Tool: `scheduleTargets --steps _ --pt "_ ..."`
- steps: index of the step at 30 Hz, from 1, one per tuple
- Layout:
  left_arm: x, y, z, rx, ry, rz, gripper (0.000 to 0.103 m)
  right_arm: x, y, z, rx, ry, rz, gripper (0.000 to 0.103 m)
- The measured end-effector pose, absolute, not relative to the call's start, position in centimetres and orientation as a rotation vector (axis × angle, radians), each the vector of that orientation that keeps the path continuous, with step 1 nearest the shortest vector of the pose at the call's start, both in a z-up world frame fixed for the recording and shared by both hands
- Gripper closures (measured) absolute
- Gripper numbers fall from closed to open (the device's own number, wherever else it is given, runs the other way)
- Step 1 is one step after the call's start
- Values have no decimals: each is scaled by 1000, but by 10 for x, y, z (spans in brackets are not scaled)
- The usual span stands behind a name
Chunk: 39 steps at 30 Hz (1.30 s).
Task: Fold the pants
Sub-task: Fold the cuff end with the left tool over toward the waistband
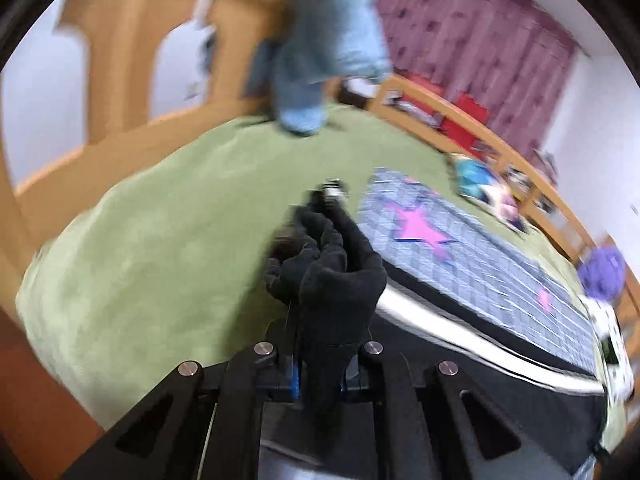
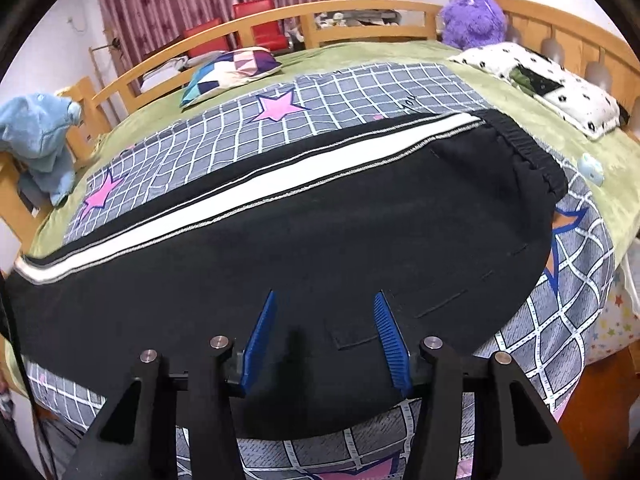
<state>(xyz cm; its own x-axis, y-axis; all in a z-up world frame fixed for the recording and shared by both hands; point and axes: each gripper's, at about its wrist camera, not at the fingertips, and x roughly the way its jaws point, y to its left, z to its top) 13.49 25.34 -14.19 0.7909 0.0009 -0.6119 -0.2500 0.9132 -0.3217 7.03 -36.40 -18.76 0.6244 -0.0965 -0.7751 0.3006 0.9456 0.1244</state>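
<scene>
Between left tool (image 1: 318,364) pads, bunched pants (image 1: 336,276); pads hidden.

Green bedspread (image 1: 152,248) lies open left of the pants (image 2: 320,240); pillows (image 2: 560,84) crowd the headboard side

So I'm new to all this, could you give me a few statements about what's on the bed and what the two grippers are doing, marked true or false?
1. The left gripper is shut on black fabric of the pants. True.
2. The right gripper has clamped the waistband. False: its jaws stand open above the cloth.
3. The pants have a white side stripe. True.
4. The plush toy by the headboard is red. False: it is purple.
</scene>
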Motion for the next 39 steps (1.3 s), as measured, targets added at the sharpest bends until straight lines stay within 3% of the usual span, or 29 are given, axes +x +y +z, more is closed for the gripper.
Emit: scheduleTargets --steps 10,15,21,25,27,29,39 --pt "144 63 -109 -260 672 -210 92 44 -367 -191 185 840 -174 52" --pt "139 -44 -144 -176 769 -396 92 30 -377 -193 181 833 -195 52" --pt "132 -104 -197 -138 968 -549 91 20 -382 -196 189 850 -188 52" --pt "114 -100 -198 -90 1001 -575 75 24 -377 -196 193 861 -159 51" --pt "104 -83 -187 -76 957 -568 57 30 -371 -193 210 854 -127 51" --pt "93 -61 -175 -76 906 -538 48 38 -365 -189 225 845 -88 50" --pt "86 48 -171 -208 864 -338 46 98 -293 -177 289 792 139 48"
